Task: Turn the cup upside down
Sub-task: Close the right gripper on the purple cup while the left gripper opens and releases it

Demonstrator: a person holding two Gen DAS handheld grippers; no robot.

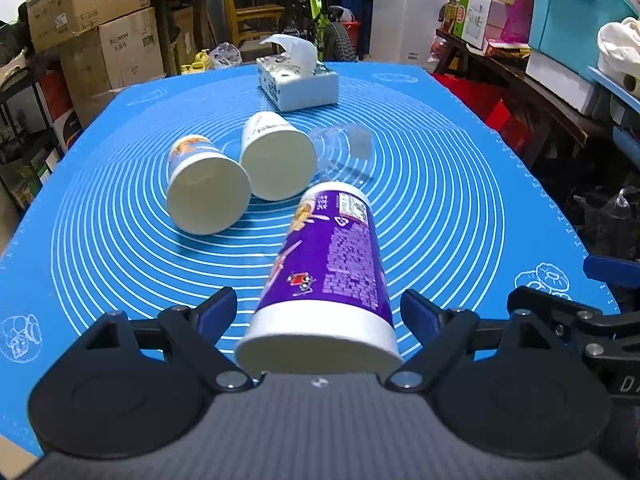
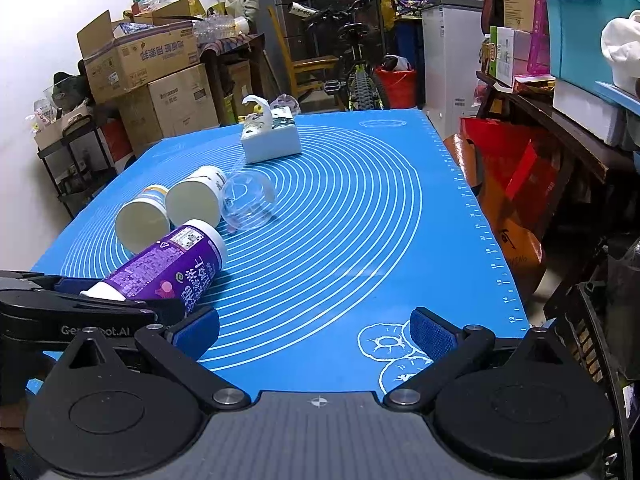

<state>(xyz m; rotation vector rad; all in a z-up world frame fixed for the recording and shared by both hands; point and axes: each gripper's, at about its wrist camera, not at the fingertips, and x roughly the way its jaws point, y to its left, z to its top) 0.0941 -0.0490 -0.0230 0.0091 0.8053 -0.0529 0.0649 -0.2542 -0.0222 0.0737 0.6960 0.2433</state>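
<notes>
A purple paper cup [image 1: 328,264] lies on its side on the blue mat [image 1: 460,208], its white-rimmed wide end between the fingers of my left gripper [image 1: 320,312], which is open around it without touching. The cup also shows in the right wrist view [image 2: 168,268], with the left gripper [image 2: 80,304] at its near end. Two white paper cups [image 1: 206,196] [image 1: 278,156] and a clear plastic cup [image 1: 344,152] lie on their sides behind it. My right gripper [image 2: 316,332] is open and empty above the mat's near edge.
A tissue box [image 1: 298,80] stands at the far side of the mat. Cardboard boxes [image 1: 92,12] are stacked to the left, shelves with bins [image 1: 572,24] to the right, and a bicycle [image 2: 360,72] behind the table.
</notes>
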